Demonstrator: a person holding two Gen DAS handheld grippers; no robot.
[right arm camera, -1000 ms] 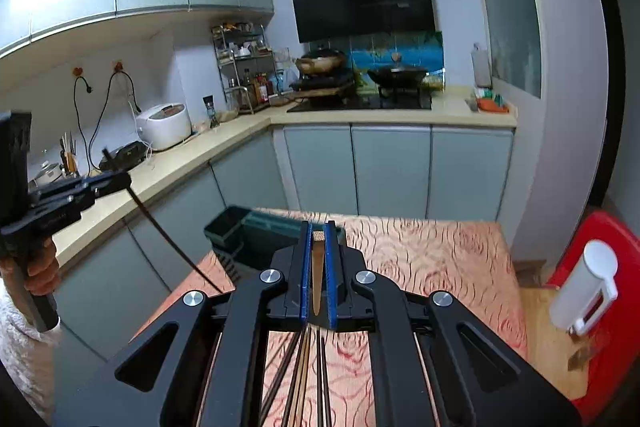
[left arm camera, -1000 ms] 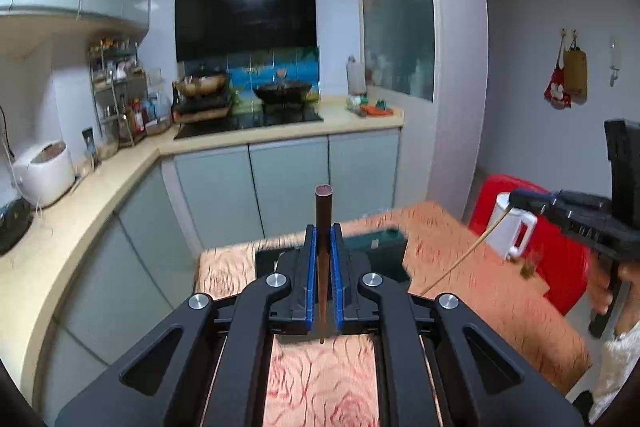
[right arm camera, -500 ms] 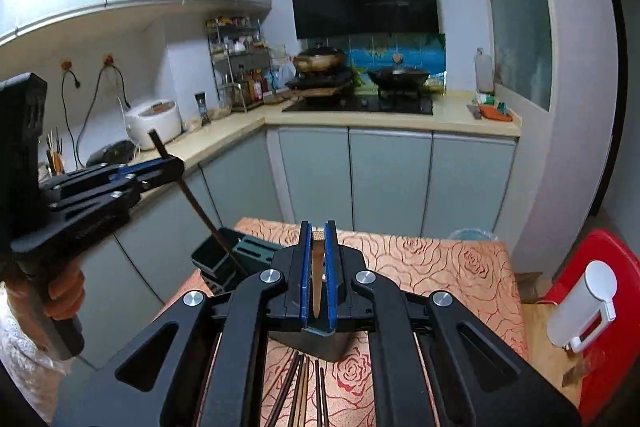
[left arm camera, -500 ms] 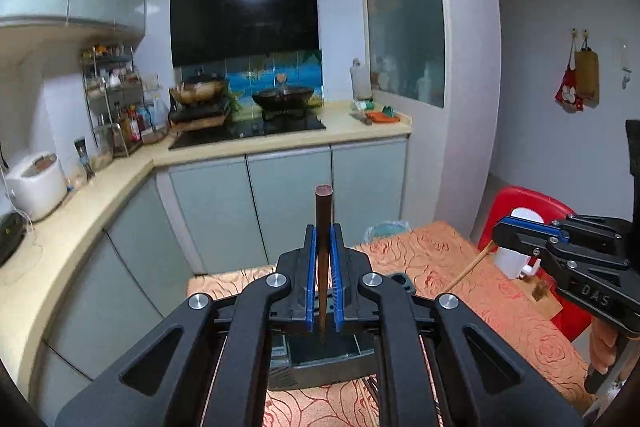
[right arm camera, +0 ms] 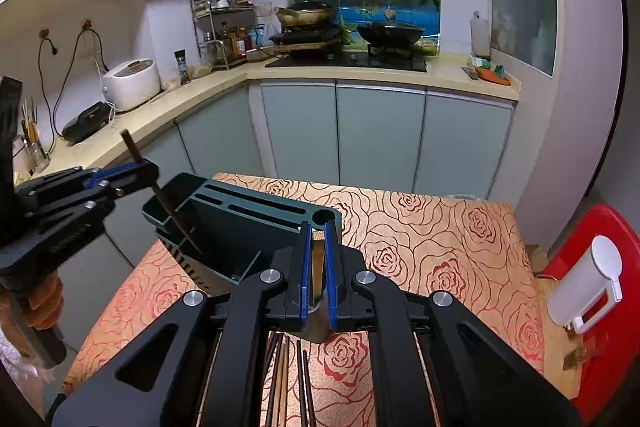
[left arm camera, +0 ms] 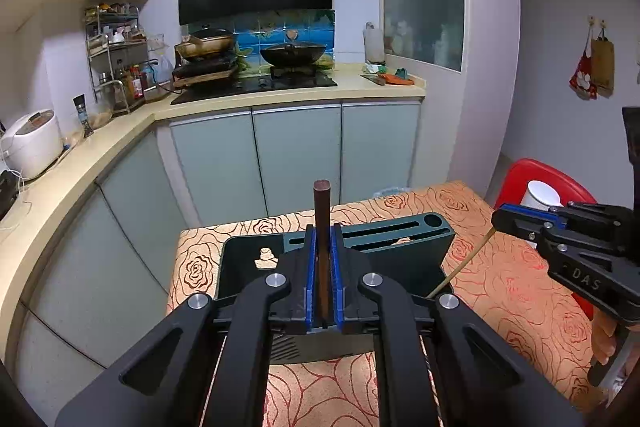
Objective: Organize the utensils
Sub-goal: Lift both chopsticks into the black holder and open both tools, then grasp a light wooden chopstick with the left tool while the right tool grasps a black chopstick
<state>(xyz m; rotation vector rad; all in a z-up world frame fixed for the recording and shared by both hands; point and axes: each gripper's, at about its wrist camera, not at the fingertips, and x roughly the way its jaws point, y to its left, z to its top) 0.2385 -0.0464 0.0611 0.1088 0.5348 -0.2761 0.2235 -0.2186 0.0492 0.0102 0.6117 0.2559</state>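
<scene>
A dark green utensil holder (left arm camera: 404,251) with slots and a round hole stands on the rose-patterned table (left arm camera: 512,287). Between its blue pads my left gripper (left arm camera: 322,233) is shut on a dark brown chopstick (left arm camera: 322,203) that stands upright, right in front of the holder. In the right wrist view, the left gripper (right arm camera: 150,169) comes in from the left, and the dark chopstick's (right arm camera: 172,211) lower end dips into the holder's (right arm camera: 256,211) open left compartment. My right gripper (right arm camera: 316,227) is shut on a light wooden chopstick (right arm camera: 318,259) by the round hole.
Several loose chopsticks (right arm camera: 280,379) lie on the table under the right gripper. A red stool (right arm camera: 616,235) with a white container (right arm camera: 588,283) stands to the right of the table. Grey-green cabinets (left arm camera: 296,151) and a counter run behind the table's far edge.
Both grippers have moved forward and down towards the holder, which now looms larger. The dark chopstick's tip has come from beside the holder down into its left compartment.
</scene>
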